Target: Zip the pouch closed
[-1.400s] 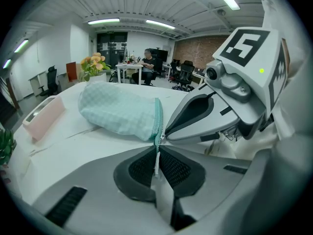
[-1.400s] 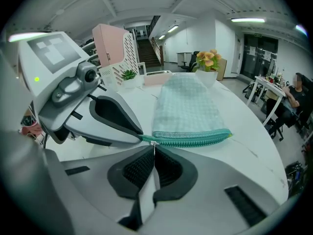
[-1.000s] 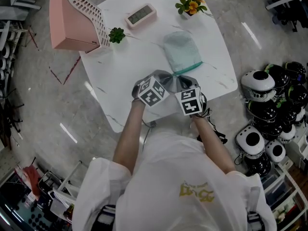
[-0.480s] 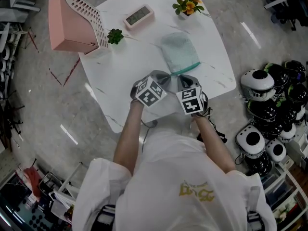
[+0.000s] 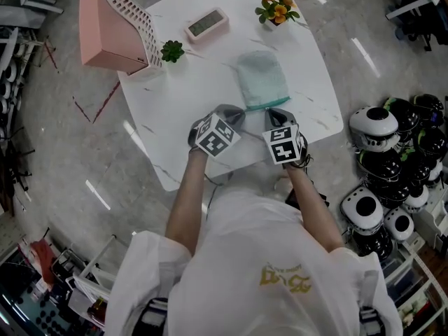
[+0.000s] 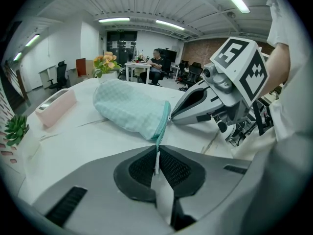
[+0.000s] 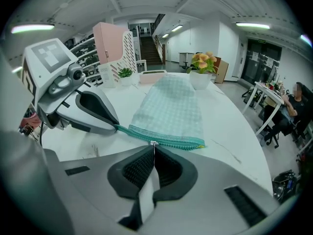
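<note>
A light teal checked pouch [image 5: 262,79] lies flat on the white table [image 5: 168,110], with its green zipper edge [image 7: 168,139] towards me. My left gripper [image 5: 245,109] is shut on the zipper tape end [image 6: 157,148] at the pouch's left corner. My right gripper [image 5: 267,110] sits close beside it, shut on the small pale zipper pull [image 7: 153,144] near that same left end. In the left gripper view the pouch [image 6: 129,109] lies just past the jaws, and the right gripper [image 6: 188,106] points at its corner. The right gripper view shows the left gripper [image 7: 93,112] holding the tape.
At the far left corner of the table a pink file rack [image 5: 112,26] stands next to a small green plant [image 5: 171,50]. A digital clock [image 5: 206,24] and a flower pot [image 5: 276,7] sit at the back. Black-and-white helmets [image 5: 381,128] are piled on the floor to the right.
</note>
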Demonstrator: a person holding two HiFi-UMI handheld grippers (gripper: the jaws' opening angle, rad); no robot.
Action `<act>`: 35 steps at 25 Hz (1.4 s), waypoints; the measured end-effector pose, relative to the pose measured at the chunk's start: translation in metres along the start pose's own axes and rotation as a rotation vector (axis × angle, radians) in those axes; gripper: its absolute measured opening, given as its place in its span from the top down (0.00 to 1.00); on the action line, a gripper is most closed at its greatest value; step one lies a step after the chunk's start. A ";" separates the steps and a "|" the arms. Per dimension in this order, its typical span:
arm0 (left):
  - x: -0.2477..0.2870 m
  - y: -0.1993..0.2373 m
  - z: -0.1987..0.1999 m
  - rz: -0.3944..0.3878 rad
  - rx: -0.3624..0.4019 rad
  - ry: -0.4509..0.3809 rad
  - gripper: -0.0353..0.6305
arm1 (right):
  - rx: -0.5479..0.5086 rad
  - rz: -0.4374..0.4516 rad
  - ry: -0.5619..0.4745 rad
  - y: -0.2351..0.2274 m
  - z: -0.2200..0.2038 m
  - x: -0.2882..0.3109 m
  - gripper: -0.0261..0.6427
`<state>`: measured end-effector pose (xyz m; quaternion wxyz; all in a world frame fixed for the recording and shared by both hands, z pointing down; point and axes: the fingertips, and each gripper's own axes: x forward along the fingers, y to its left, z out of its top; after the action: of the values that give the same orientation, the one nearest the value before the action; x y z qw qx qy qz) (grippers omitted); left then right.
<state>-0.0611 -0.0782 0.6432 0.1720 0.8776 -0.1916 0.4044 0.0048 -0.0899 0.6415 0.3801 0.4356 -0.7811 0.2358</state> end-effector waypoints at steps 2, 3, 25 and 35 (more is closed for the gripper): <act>-0.003 0.001 -0.002 0.008 -0.013 -0.003 0.89 | -0.004 -0.008 0.005 -0.004 -0.001 -0.001 0.94; -0.004 0.002 -0.004 0.012 -0.019 -0.005 0.89 | -0.006 -0.012 0.006 -0.006 -0.001 -0.001 0.94; -0.006 0.011 -0.006 0.061 -0.065 -0.031 0.89 | 0.008 -0.109 0.005 -0.053 -0.004 -0.003 0.92; -0.023 0.015 0.001 0.132 -0.300 -0.167 0.73 | 0.143 -0.074 -0.100 -0.063 0.008 -0.034 0.82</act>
<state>-0.0814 -0.0866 0.6267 0.2577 0.8581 -0.3206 0.3074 0.0671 -0.1109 0.6123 0.3171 0.5013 -0.7637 0.2548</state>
